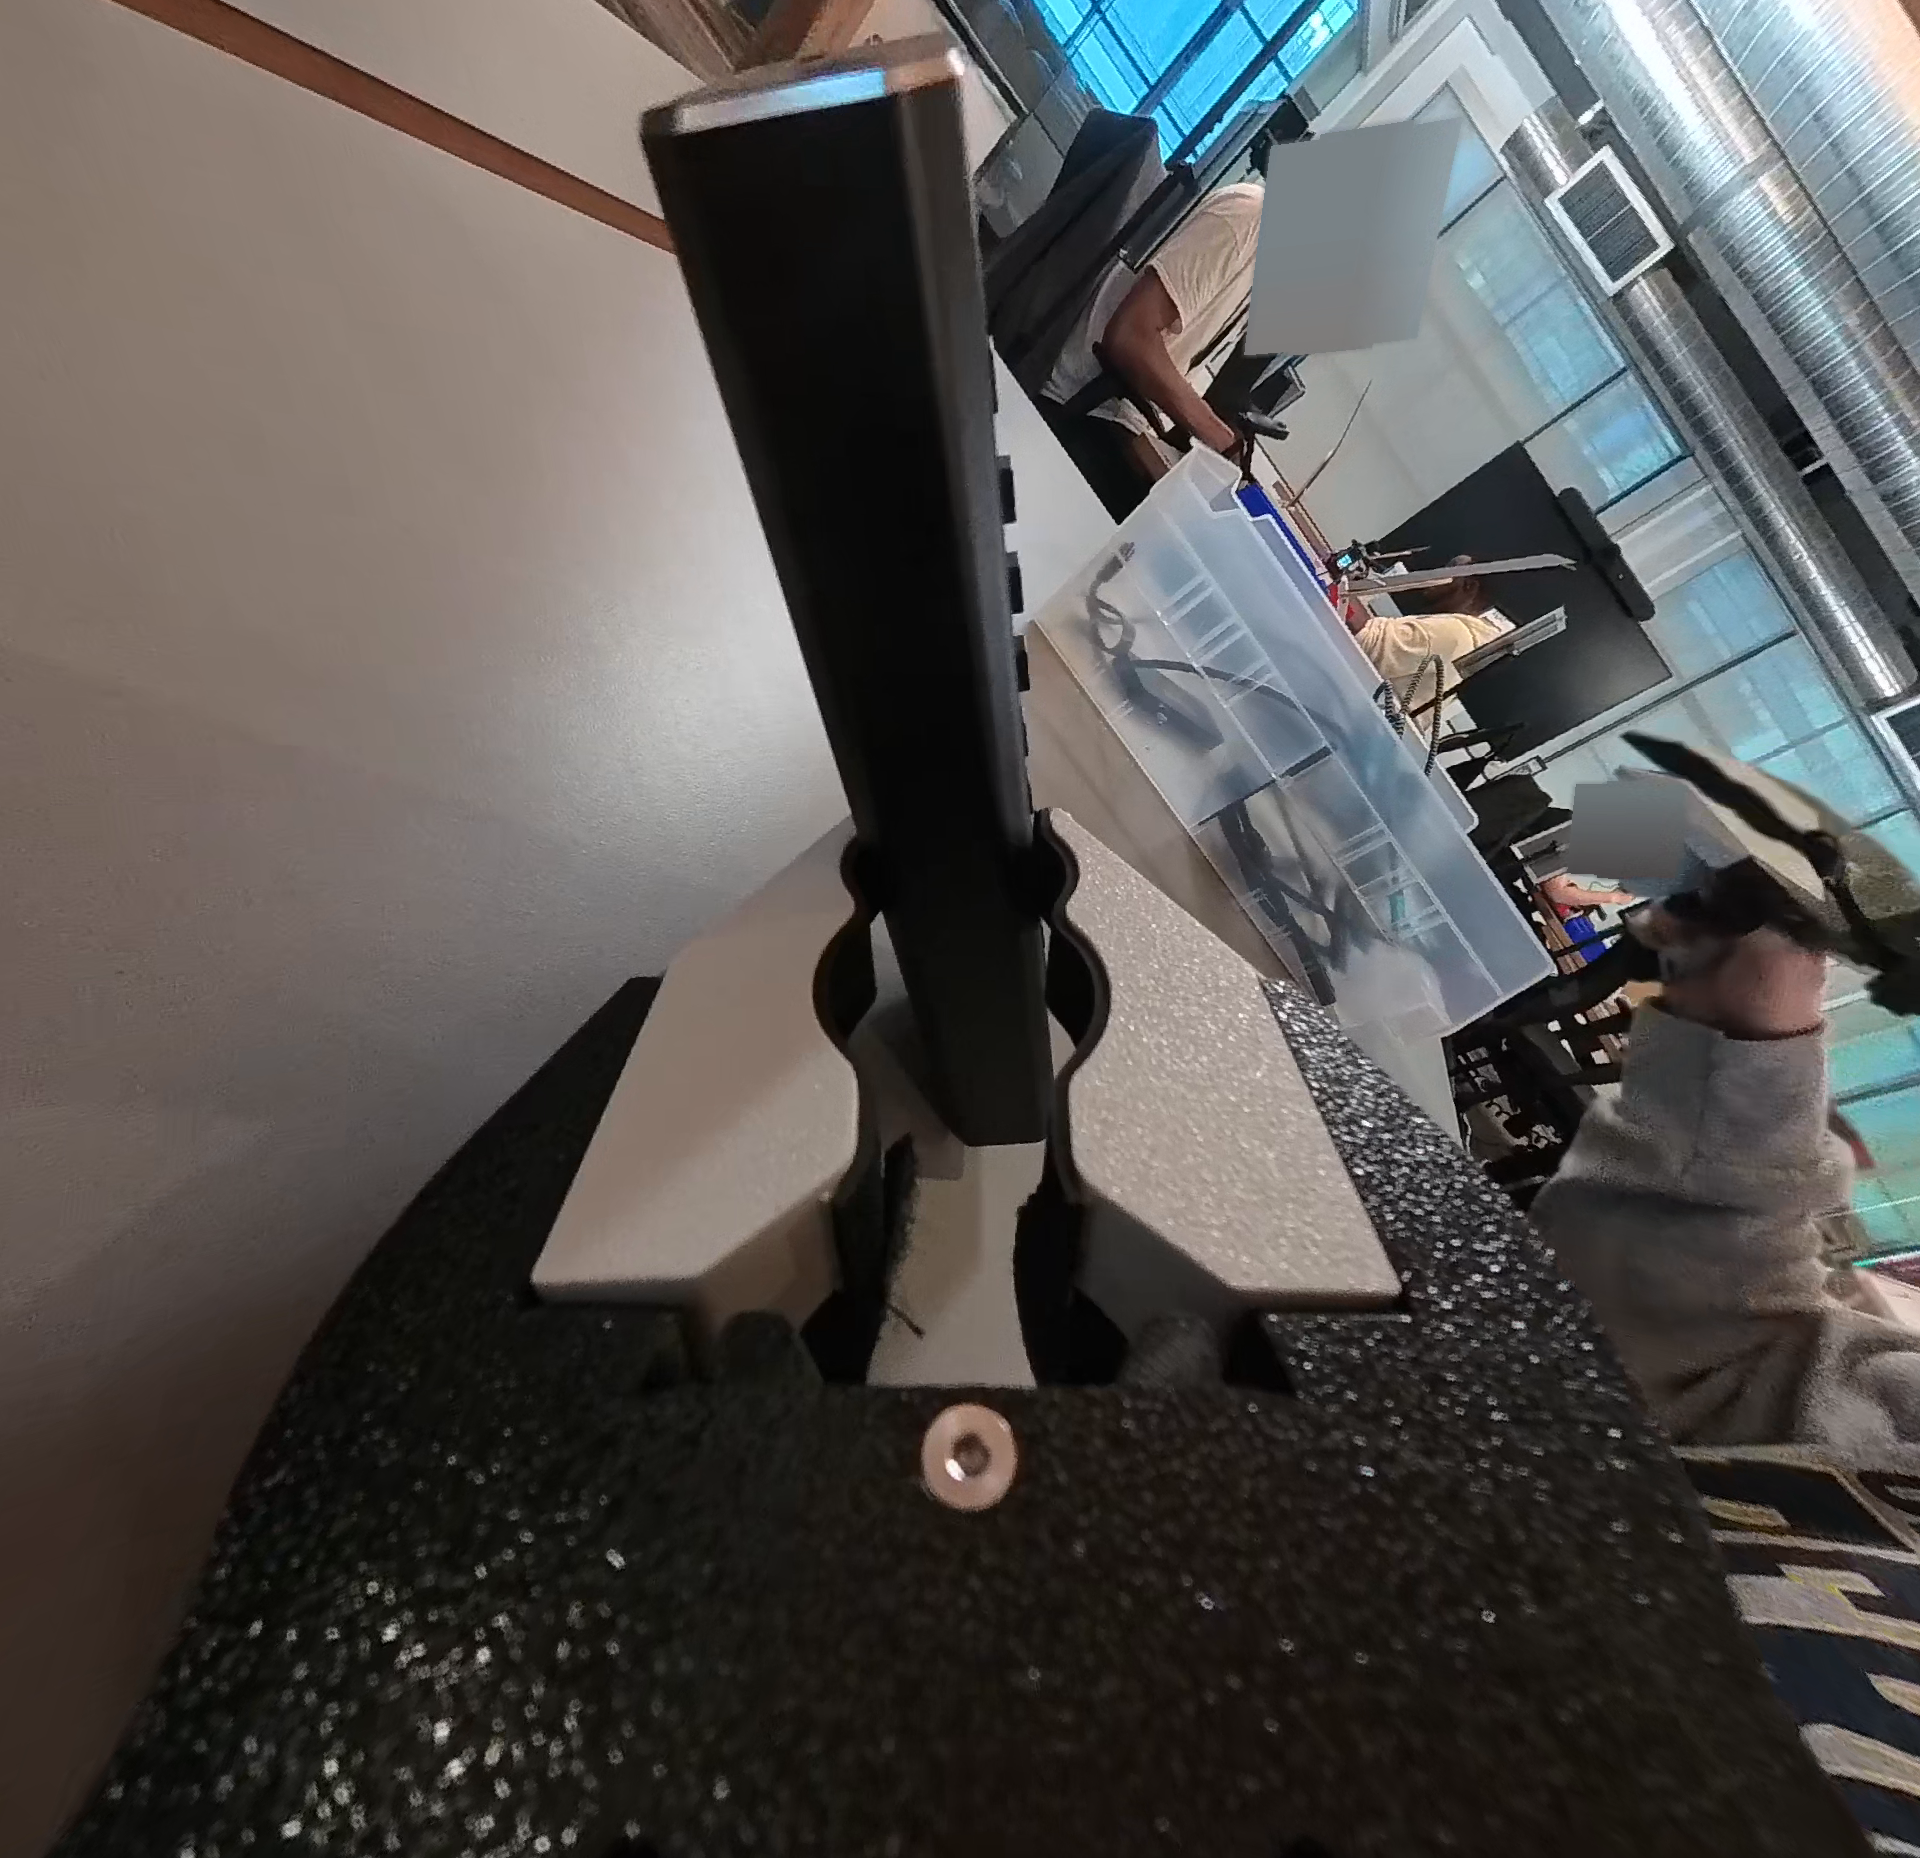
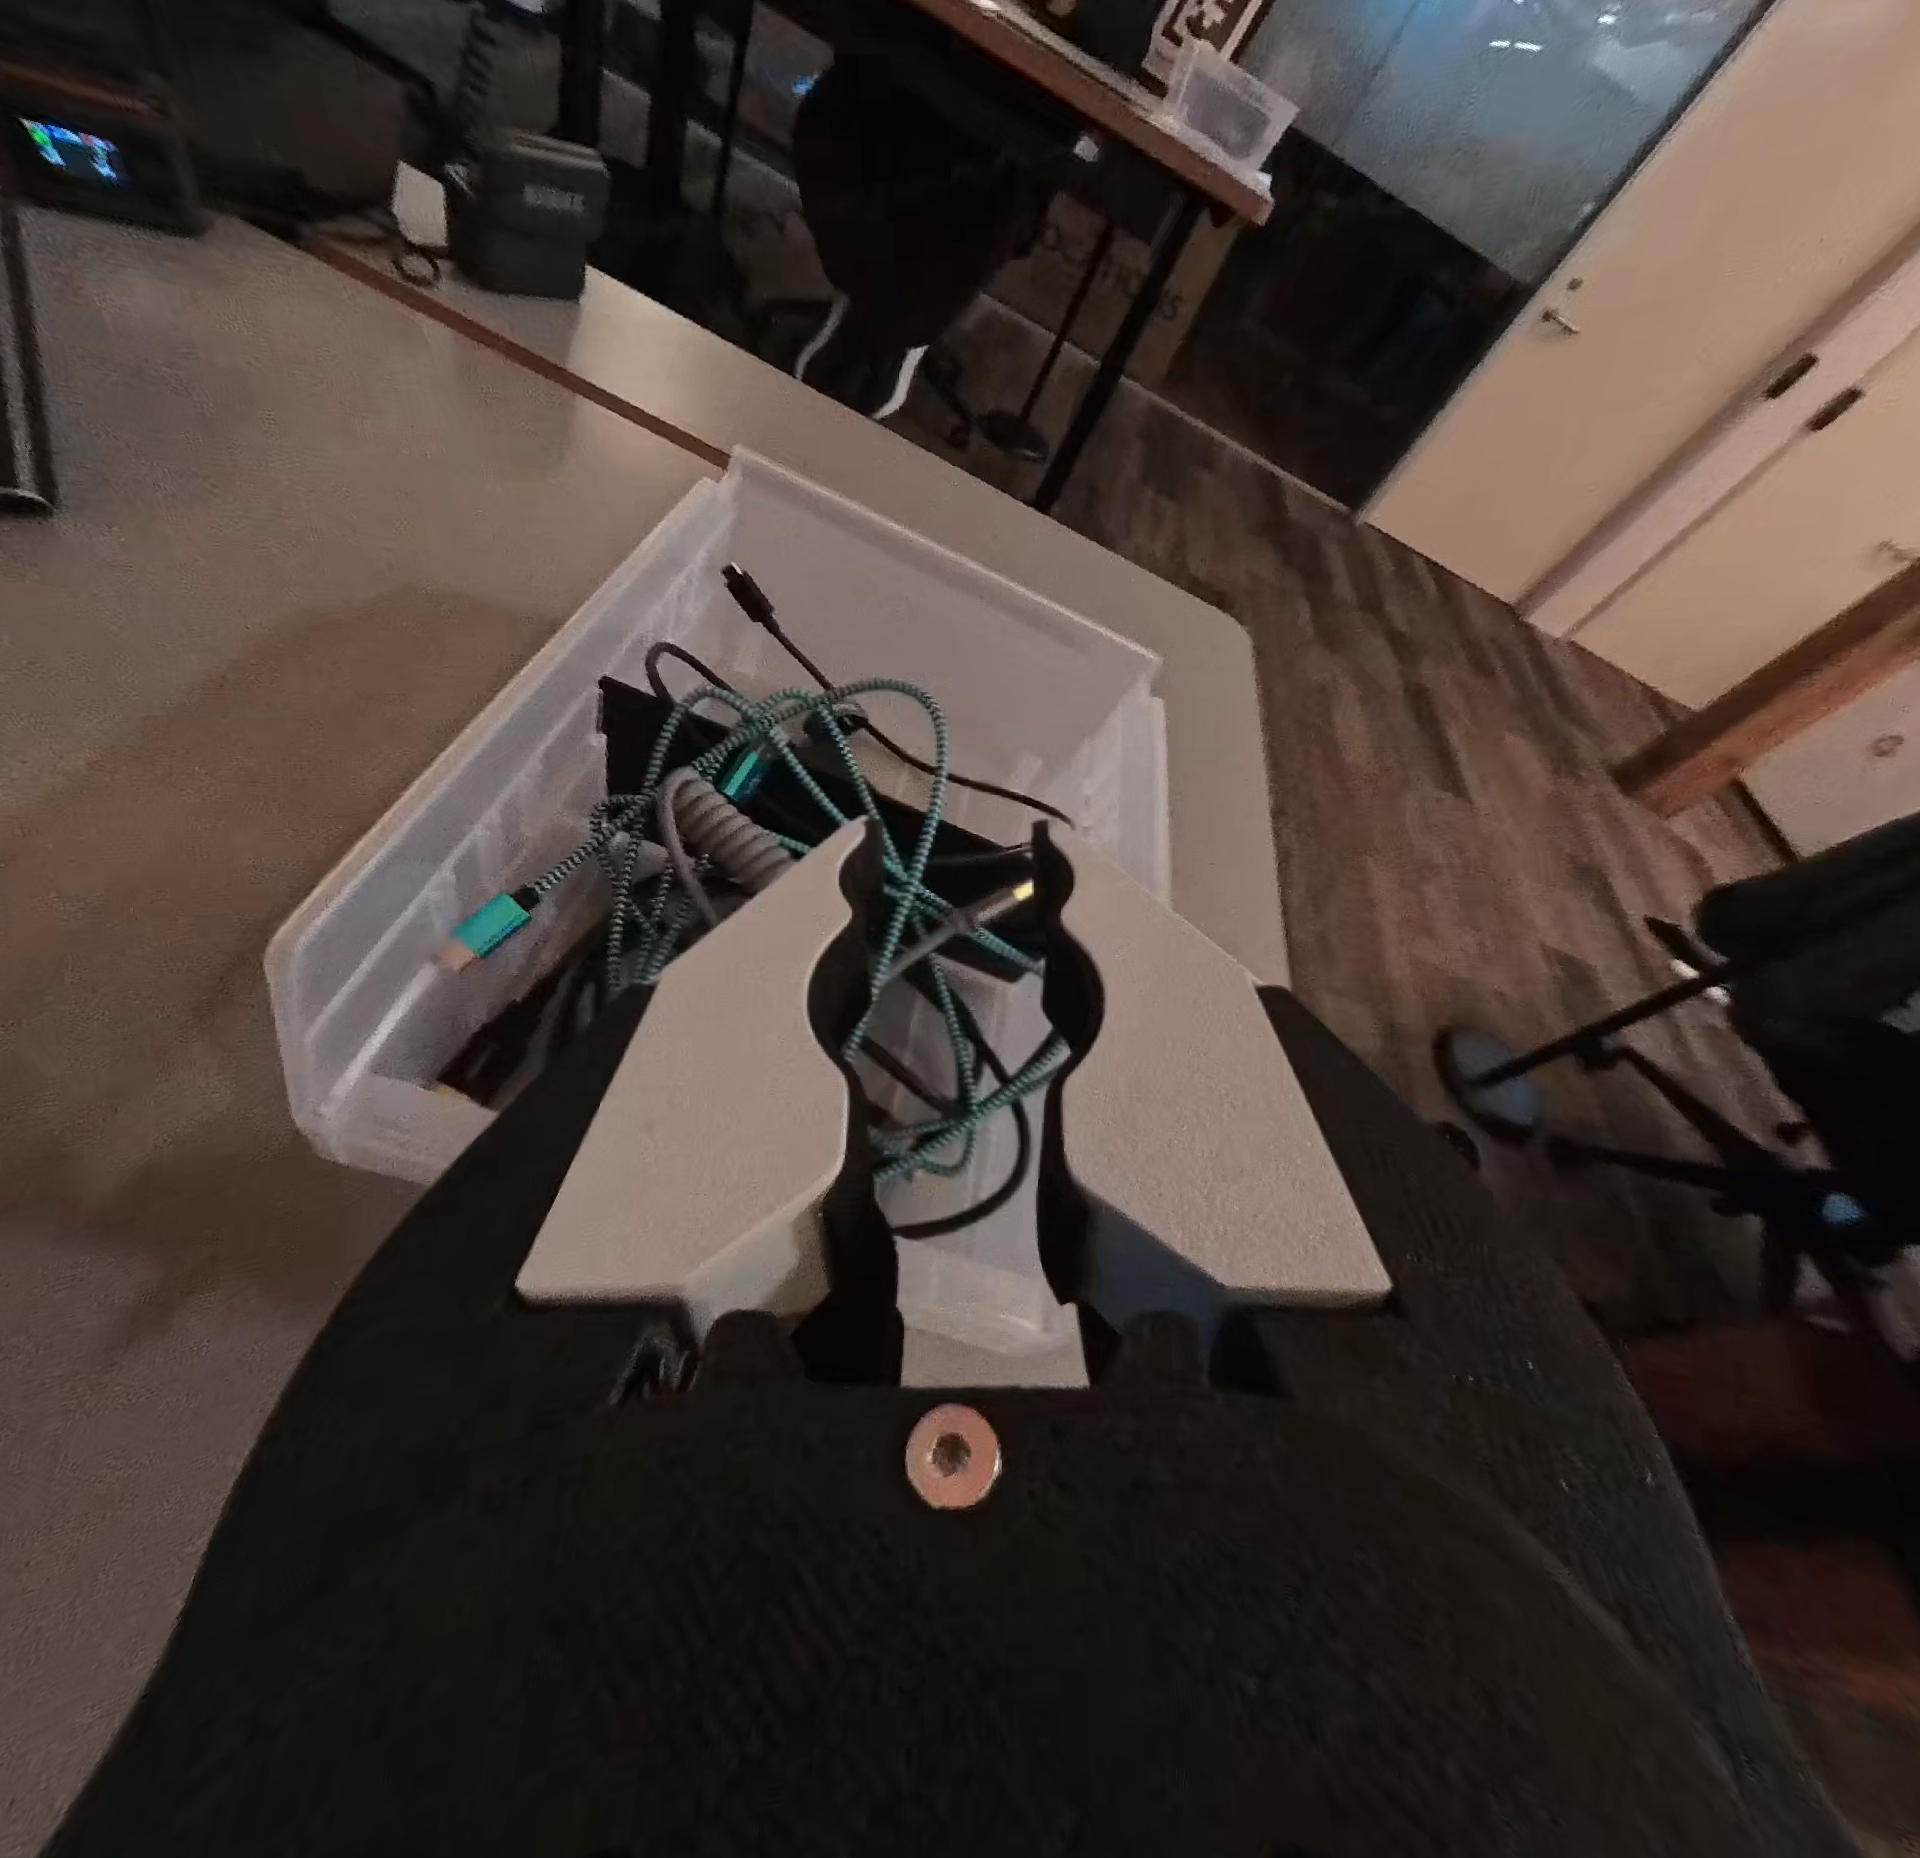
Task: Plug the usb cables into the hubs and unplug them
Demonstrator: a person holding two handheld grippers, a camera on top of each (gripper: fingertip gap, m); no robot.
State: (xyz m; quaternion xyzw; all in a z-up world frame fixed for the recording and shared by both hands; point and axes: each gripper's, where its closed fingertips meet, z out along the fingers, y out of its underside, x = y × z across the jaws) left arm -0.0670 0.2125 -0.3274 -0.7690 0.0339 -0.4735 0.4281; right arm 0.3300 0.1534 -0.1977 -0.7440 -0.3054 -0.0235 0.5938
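My left gripper (image 1: 945, 858) is shut on a long black USB hub (image 1: 831, 478) near its lower end and holds it upright above the white table (image 1: 312, 665). Small ports show along the hub's right edge. My right gripper (image 2: 951, 842) is open and empty, hovering over a clear plastic bin (image 2: 416, 873). In the bin lie a tangled teal braided cable (image 2: 894, 707) with a teal plug (image 2: 499, 920), a grey coiled cable (image 2: 696, 811) and a thin black cable (image 2: 769, 613). The bin also shows in the left wrist view (image 1: 1455, 852).
A hand in a grey sleeve (image 1: 1704, 1185) is at the right of the left wrist view. People sit at tables behind the bin. The table edge (image 2: 1262, 769) runs just right of the bin, with carpet floor and a black stand (image 2: 1662, 1133) beyond.
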